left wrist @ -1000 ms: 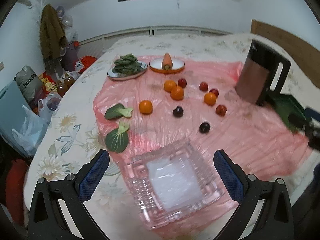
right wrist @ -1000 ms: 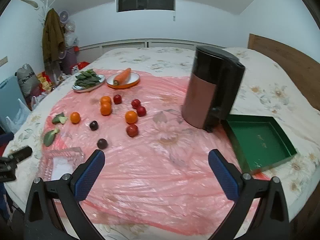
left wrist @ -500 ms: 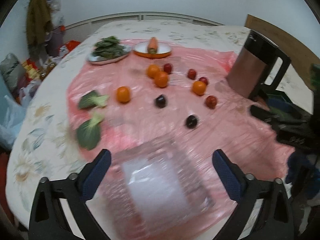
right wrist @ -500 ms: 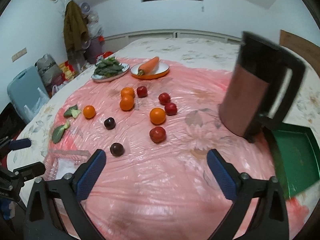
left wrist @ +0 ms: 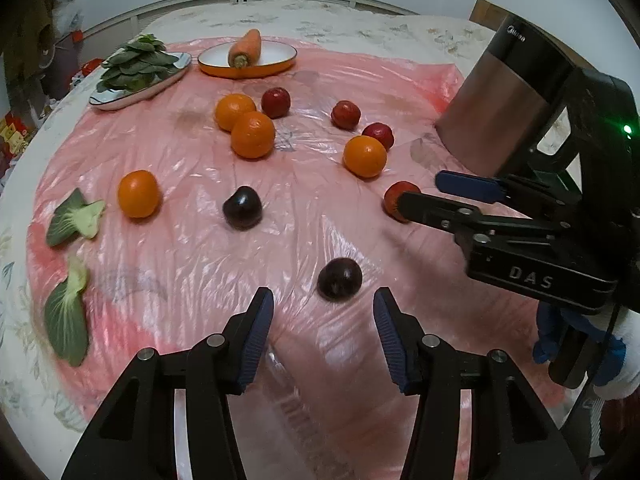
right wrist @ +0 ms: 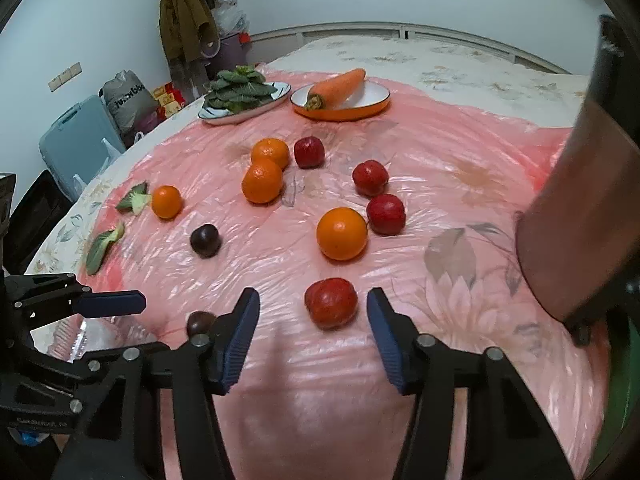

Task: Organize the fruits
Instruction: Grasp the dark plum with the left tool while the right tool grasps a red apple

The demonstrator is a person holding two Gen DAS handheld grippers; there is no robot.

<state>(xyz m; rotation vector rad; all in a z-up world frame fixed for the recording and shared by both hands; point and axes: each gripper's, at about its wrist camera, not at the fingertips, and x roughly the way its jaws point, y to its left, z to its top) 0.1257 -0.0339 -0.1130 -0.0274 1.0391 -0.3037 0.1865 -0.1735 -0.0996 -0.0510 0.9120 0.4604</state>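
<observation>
left gripper [left wrist: 323, 322]: jaws just narrowing, unclenched; round dark purple plum [left wrist: 340, 279] just ahead between tips.
right gripper [right wrist: 313, 328]: narrowing, unclenched, flanking round red plum [right wrist: 331, 303].
handling: likely light, smooth, bruisable; grip across widest middle.

Floral bed [left wrist: 360, 20] (apparently) under pink sheet [left wrist: 300, 208]

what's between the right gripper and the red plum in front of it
Nothing but bare pink plastic sheet. In the right wrist view the red plum sits just ahead of the right gripper, whose jaws have just been closing, pads not yet touching it.
</observation>
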